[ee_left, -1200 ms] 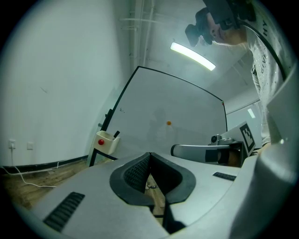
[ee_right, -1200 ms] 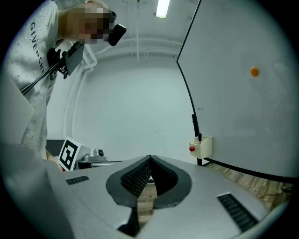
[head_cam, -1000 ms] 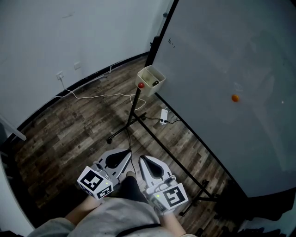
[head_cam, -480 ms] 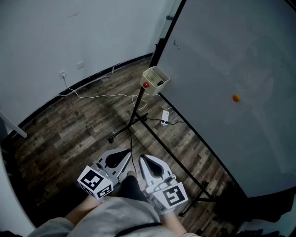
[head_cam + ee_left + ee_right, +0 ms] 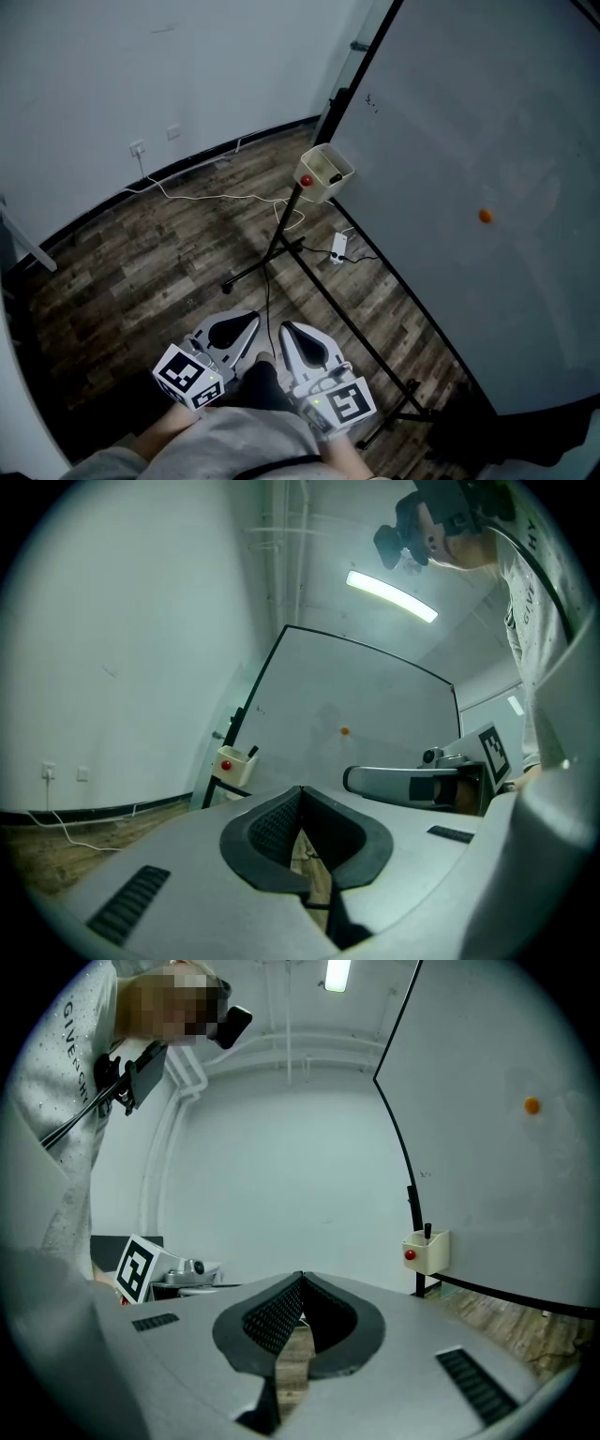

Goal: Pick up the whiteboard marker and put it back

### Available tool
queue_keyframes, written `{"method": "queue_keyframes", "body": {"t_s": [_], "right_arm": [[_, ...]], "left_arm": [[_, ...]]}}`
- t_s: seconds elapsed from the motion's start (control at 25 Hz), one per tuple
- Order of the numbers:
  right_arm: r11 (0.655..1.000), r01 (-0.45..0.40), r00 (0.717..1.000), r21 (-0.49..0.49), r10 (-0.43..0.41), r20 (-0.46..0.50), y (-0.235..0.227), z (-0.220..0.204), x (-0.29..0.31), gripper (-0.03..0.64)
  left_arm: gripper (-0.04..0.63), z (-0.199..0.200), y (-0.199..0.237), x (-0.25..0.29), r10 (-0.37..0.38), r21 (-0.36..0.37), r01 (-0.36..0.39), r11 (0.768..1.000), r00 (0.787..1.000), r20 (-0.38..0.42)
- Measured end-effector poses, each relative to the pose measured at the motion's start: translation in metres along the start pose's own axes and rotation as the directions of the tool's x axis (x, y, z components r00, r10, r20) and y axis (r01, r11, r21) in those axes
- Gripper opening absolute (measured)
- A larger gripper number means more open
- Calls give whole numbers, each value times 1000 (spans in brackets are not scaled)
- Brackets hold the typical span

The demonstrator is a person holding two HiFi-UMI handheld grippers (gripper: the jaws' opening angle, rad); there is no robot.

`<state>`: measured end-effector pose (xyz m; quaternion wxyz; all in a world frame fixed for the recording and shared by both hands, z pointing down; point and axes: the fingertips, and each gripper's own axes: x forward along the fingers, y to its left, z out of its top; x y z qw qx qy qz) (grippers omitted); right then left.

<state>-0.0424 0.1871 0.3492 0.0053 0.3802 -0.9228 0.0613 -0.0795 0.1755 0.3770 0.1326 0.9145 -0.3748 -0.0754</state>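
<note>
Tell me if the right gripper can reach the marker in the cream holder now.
Probably not yet: the right gripper, shut, is far back from the holder where the marker stands. Nothing blocks the path.

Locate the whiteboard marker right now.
Right gripper view, right of centre: the marker pokes up from the cream holder with the red knob, beside the whiteboard edge. Neither tool holds it.
</note>
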Motion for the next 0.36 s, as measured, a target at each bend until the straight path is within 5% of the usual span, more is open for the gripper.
{"method": "queue_keyframes", "body": {"t_s": [0.36], "right_arm": [[999,-30,998,-25,28,-59,3,-9,8,18]], "left_arm": [[15,6,8,-1,20,2,-20,1000,1000,16]]}}
